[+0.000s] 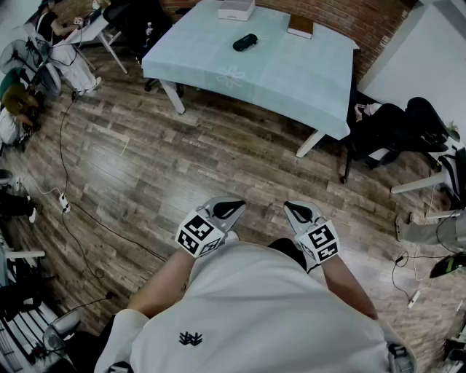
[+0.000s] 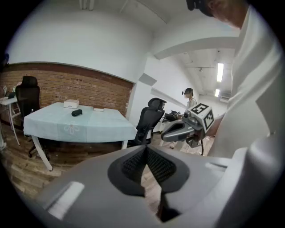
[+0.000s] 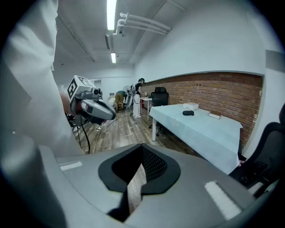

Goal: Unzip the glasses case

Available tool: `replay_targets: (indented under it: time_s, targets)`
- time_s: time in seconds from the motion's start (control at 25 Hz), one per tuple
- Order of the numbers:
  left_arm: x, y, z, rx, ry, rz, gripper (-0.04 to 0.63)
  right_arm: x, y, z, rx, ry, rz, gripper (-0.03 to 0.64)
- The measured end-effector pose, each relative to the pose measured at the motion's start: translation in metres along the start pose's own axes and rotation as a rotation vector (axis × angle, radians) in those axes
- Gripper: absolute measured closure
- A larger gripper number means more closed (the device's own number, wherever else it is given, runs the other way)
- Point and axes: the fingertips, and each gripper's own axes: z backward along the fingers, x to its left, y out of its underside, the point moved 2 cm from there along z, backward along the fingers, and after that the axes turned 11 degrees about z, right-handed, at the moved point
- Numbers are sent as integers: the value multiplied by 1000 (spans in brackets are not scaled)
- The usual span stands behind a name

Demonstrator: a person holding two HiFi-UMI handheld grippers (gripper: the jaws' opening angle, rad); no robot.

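Head view shows the glasses case (image 1: 245,42) lying on the table (image 1: 306,80), well apart from both grippers, which are close to the person's body. The left gripper (image 1: 231,209) and the right gripper (image 1: 301,212) both have their jaws pressed together, with nothing between them.

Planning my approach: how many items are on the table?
3: a white box at the far edge, the dark glasses case just in front of it, and a flat brown box toward the far right. Nothing seems hidden.
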Motion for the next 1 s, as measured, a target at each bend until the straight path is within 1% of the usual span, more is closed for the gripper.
replay_targets:
  time_s: [0.12, 0.24, 0.4, 0.6, 0.72, 0.88, 1.0]
  targets:
    - [37, 6, 23, 11, -32, -8, 538, 10, -16, -36, -1, -20, -11, 617]
    - [64, 1, 35, -15, -57, 22, 538, 16, -30, -60, 13, -62, 3, 617]
    - [103, -14, 25, -41, -82, 43, 538, -6, -36, -96, 37, -95, 5, 617]
    - [158, -46, 4, -24, -127, 49, 538, -59, -47, -157, 23, -139, 3, 617]
    - [190, -79, -9, -4, -160, 46, 538, -106, -59, -193, 4, -160, -28, 617]
    - [233, -119, -26, 43, -203, 22, 538, -158, -77, -235, -32, -189, -18, 615]
    - [262, -143, -49, 62, -233, 14, 538, -194, -78, -260, -44, -206, -14, 615]
